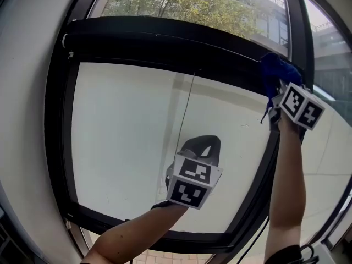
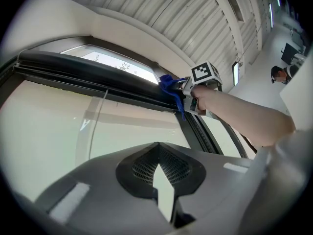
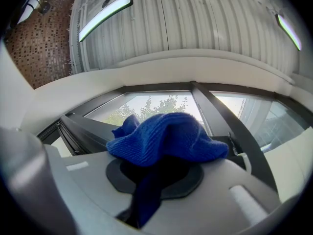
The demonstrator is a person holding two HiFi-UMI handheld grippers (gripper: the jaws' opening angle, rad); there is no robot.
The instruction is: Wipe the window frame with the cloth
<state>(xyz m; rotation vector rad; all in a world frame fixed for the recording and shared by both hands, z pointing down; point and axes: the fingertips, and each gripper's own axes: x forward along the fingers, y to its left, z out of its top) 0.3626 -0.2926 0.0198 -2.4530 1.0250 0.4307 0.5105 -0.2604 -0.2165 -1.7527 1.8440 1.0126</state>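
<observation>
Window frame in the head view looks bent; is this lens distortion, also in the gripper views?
Head view: yes, the wide lens bows the window frame. Left gripper view: same bowing, dark corners. Right gripper view: cloth sharp, ceiling lamp glaring.

Cloth: solid blue, ribbed knit pattern. Window frame: black. Left gripper and right gripper: grey bodies, black pads. Marker cubes: white faces with black square patterns. Window pane: off-white.

No readable text, number, label or sign shows anywhere.
</observation>
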